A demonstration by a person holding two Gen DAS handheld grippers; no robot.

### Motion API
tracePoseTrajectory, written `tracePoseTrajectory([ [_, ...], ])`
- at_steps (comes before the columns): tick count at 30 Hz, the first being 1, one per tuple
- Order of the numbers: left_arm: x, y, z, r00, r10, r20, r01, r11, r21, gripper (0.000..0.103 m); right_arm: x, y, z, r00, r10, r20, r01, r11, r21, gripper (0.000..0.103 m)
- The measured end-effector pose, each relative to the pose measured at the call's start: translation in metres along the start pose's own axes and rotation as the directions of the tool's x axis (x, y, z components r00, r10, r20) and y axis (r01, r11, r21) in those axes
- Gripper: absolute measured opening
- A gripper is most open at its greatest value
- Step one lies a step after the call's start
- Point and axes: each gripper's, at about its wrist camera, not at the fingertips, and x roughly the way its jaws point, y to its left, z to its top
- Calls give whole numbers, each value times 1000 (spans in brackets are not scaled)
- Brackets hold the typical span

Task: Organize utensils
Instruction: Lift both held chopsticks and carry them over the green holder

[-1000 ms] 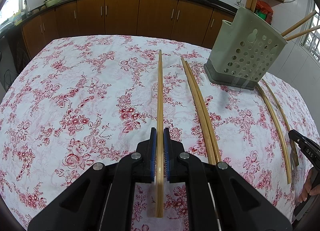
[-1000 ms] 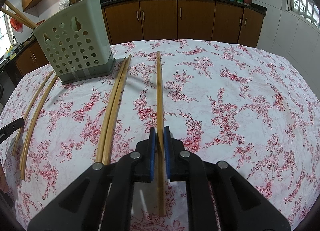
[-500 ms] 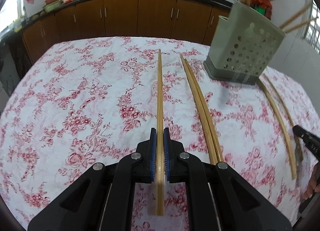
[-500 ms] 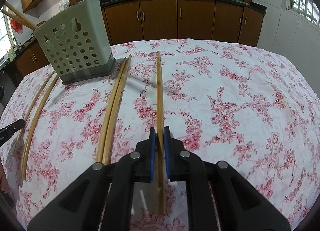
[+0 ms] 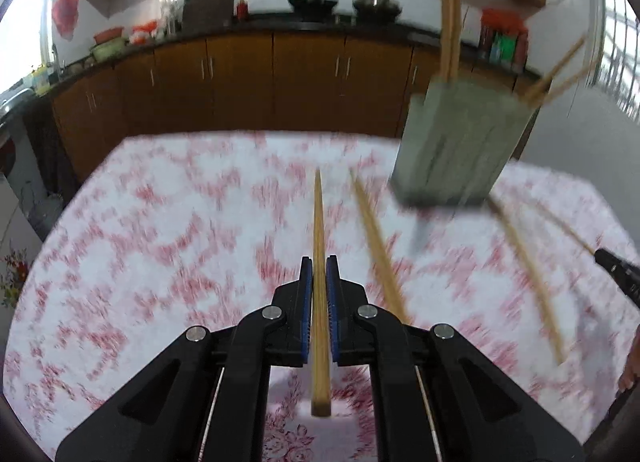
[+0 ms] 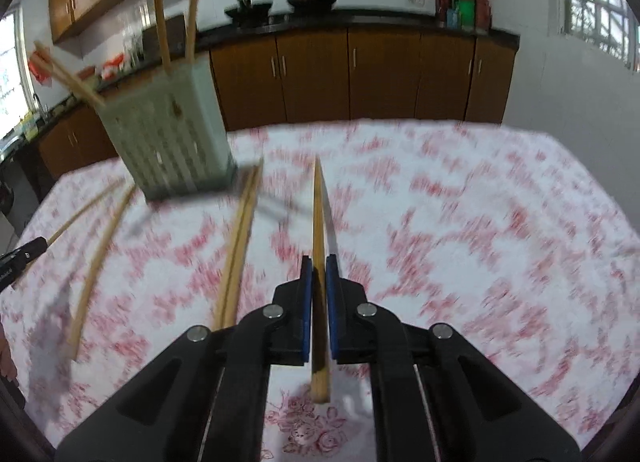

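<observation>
My left gripper [image 5: 319, 262] is shut on a long wooden chopstick [image 5: 319, 230] and holds it lifted above the floral tablecloth [image 5: 160, 246]. My right gripper [image 6: 319, 262] is shut on another wooden chopstick [image 6: 319, 214], also lifted. A green perforated utensil holder [image 5: 460, 150] with several chopsticks standing in it is at the far right of the left wrist view and at the far left of the right wrist view [image 6: 168, 142]. A pair of chopsticks [image 5: 380, 254] lies on the cloth between the grippers; it also shows in the right wrist view [image 6: 236, 250]. Both views are motion-blurred.
Two more chopsticks [image 5: 528, 274] lie on the cloth beyond the holder, seen also in the right wrist view [image 6: 96, 262]. Each gripper's tip shows at the other view's edge [image 5: 616, 274]. Brown kitchen cabinets [image 5: 280, 82] stand behind the table.
Both grippers have risen from the table with their chopsticks still held; the table has dropped lower in both views and the cabinets fill more of the frame.
</observation>
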Motion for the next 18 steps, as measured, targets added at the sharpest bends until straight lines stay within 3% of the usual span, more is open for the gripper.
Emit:
tracePoseTrajectory([
  [5, -40, -1, 32, 991, -36, 133, 40, 999, -29, 8, -30, -2, 24, 994, 6, 111, -8, 1000, 16, 8],
  [11, -60, -10, 60, 976, -25, 217, 29, 1000, -11, 8, -58, 0, 46, 976, 16, 219, -20, 1000, 15, 8],
  [18, -91, -18, 76, 953, -64, 296, 65, 998, 7, 8, -111, 5, 85, 924, 139, 355, -155, 988, 16, 8],
])
